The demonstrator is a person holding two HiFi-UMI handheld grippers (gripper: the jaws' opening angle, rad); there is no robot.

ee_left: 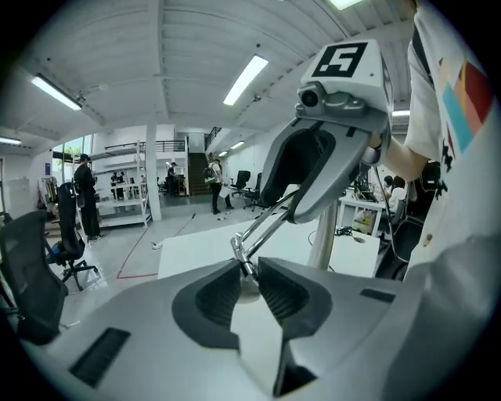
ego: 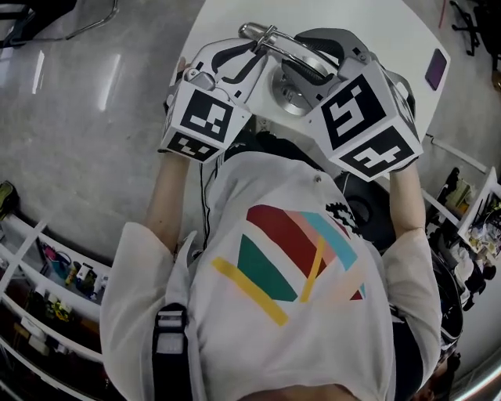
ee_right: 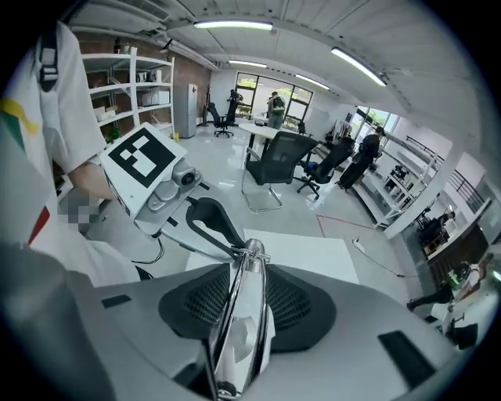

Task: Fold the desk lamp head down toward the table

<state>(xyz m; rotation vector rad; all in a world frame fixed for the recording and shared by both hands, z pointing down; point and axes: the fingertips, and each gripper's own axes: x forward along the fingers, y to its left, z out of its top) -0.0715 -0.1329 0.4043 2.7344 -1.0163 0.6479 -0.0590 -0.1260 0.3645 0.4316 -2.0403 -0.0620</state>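
1. Overhead, the desk lamp [ego: 288, 48] stands on the white table [ego: 376, 23] just in front of the person's chest. Its round chrome base [ego: 291, 95] lies between the two marker cubes.
2. The left gripper [ee_left: 246, 270] is clenched on the lamp. Its ribbed pads [ee_left: 275, 291] pinch the chrome joint at the end of the thin twin rods [ee_left: 266, 223], which slant up and away toward the other gripper.
3. The right gripper [ee_right: 244, 270] is also grasping the lamp. A long chrome bar [ee_right: 241, 329] runs lengthwise between its jaws and fills the gap from tip to root.
4. From the head view, both grippers meet over the lamp from opposite sides, the left one at that view's left, with the chrome arm bridging them.
5. A small purple flat item [ego: 436, 69] lies on the table, well apart from the lamp, near the far right edge.
6. White shelving [ego: 47, 274] at the lower left of the head view holds small coloured items [ego: 78, 276], too small to identify.
7. More white shelves [ego: 470, 211] at the right edge of the head view also carry small goods that cannot be made out.
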